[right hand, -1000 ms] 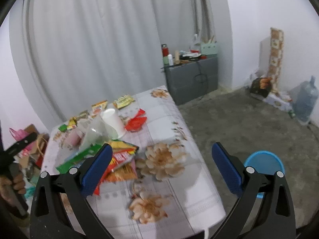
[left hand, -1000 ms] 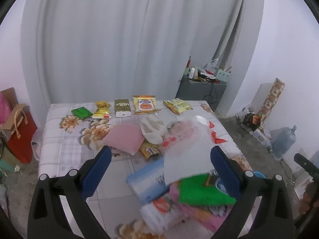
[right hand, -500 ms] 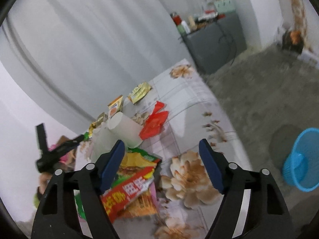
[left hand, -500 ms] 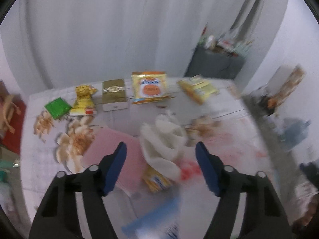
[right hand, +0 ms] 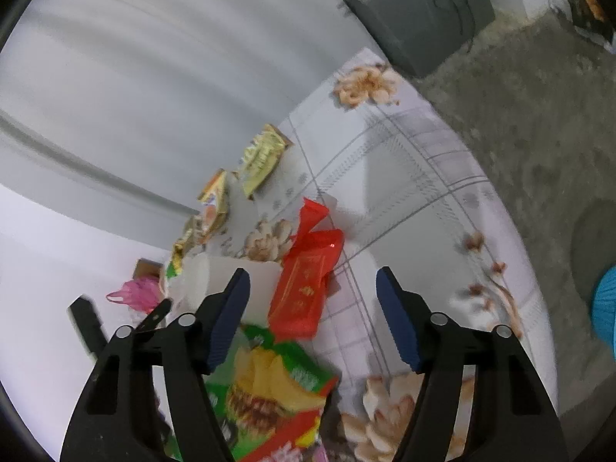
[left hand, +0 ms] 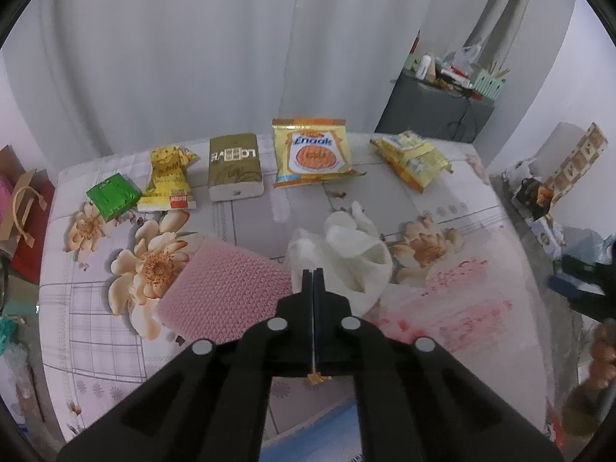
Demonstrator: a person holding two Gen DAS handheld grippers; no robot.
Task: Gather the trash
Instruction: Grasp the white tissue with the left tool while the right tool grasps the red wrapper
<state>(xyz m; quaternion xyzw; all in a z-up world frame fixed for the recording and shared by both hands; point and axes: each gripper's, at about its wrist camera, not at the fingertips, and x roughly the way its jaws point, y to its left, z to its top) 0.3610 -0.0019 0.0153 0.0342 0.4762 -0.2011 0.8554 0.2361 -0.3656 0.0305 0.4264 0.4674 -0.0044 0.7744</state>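
Left tongs (left hand: 312, 271) pressed together with a wrapper scrap pinched between them, beside the white crumpled tissue (left hand: 346, 254) on the floral surface (left hand: 442, 196), right tongs (right hand: 312, 310) closing, nothing between them, over red packet (right hand: 306, 288).

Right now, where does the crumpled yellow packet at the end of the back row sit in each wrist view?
Left wrist: the crumpled yellow packet lies right of centre in the upper half, rightmost in the row along the table's far edge.
Right wrist: the same packet lies left of centre, above the red wrapper.
Shared landmark: the grey cabinet on the floor beyond the table.
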